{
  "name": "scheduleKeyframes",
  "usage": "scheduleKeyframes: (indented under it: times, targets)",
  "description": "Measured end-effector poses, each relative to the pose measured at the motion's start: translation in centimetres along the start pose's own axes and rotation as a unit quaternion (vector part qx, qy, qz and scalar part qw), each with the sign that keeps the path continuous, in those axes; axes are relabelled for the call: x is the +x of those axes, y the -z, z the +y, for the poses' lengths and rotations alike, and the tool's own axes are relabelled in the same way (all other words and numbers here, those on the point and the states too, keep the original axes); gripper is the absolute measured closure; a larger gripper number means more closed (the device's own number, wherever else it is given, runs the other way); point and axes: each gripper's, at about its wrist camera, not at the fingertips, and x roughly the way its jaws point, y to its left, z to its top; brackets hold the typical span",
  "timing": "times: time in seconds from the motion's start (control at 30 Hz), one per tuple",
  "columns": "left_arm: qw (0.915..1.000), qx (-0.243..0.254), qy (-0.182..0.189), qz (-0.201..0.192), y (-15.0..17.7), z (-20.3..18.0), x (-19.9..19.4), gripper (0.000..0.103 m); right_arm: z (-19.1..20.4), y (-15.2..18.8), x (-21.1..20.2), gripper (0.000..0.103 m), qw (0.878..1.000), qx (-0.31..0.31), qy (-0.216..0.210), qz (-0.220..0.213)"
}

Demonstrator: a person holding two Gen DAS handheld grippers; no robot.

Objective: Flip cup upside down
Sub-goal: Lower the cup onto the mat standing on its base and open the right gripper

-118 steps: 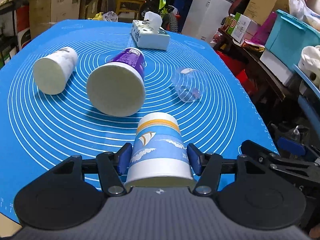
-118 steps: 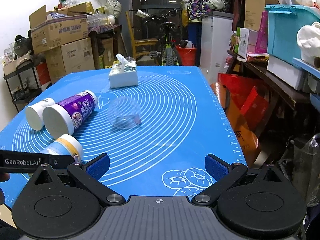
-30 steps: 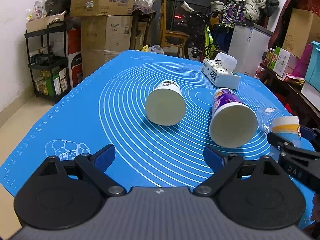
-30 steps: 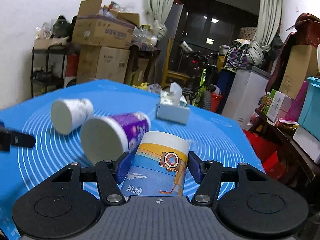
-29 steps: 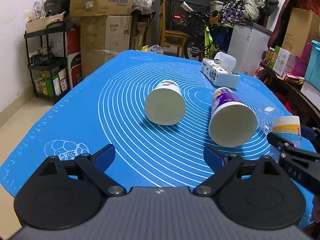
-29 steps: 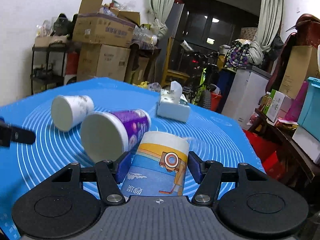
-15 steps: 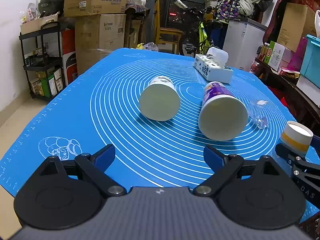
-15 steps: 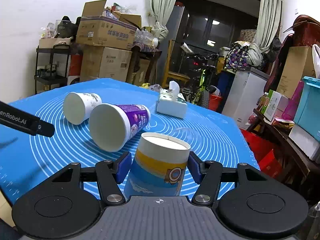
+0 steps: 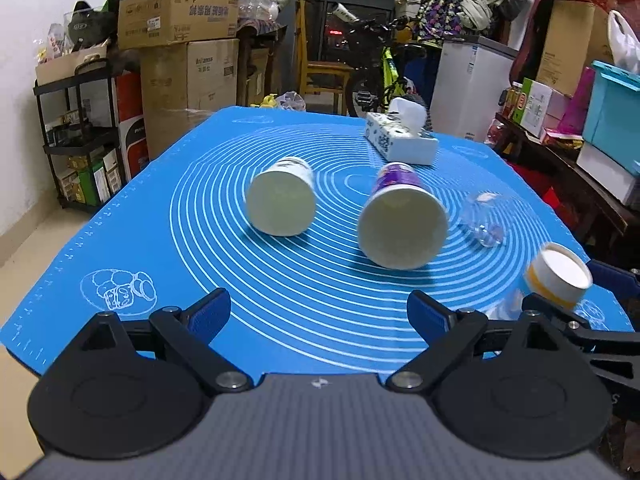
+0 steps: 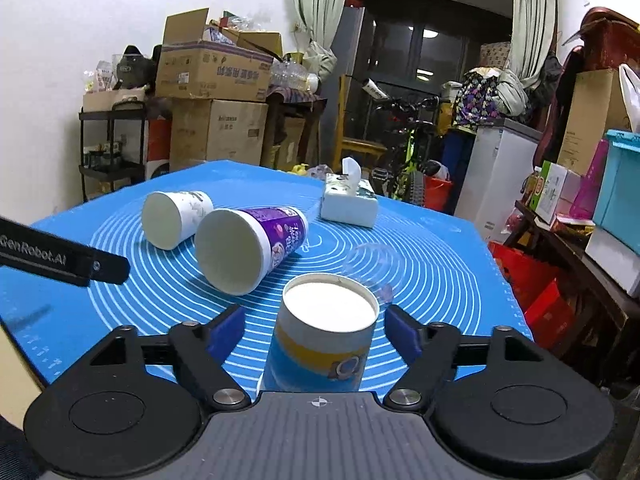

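Cup: the blue-and-yellow paper cup [image 10: 326, 332] stands on its rim on the blue mat [image 10: 440, 264], its flat white base facing up, just in front of the purple cup [image 10: 256, 248].
Change: 1 second ago the right gripper's pads clamped this cup; now they stand apart from its sides, so it has been let go.
Right gripper [image 10: 316, 330]: fingers [image 10: 226, 330] spread to either side of the cup, a gap showing at each wall, holding nothing.
Left gripper [image 9: 318, 312]: fingers wide, empty, hanging over the near edge of the mat, well left of the cup.
Neighbours: the purple cup and a white cup [image 10: 176, 218] to its left lie on their sides, mouths toward the cameras; a clear plastic cup [image 10: 370, 266] lies to its right; a tissue box [image 10: 350, 202] sits beyond it.
Meaning: this 1 cup looks inverted and free-standing, so its flip appears done.
Left to do: by appearances, backing the right gripper away without brushing the light cup.
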Motion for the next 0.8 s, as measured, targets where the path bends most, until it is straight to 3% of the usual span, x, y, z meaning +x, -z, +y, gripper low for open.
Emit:
scheduleKeyframes:
  times: [0.4, 0.8]
  targets:
    - [0.9994, 0.027, 0.018, -0.015, 2.9, -3.9, -3.6, 0.009, -2.9, 1.8, -5.1, 0.017, 0.999, 0.037, 0.006, 0.029]
    - [0.997, 0.069, 0.035, 0.003, 5.0, -5.8, -4.1, 0.009, -3.5, 2.6, -7.3, 0.017, 0.998, 0.041, -0.005, 0.054]
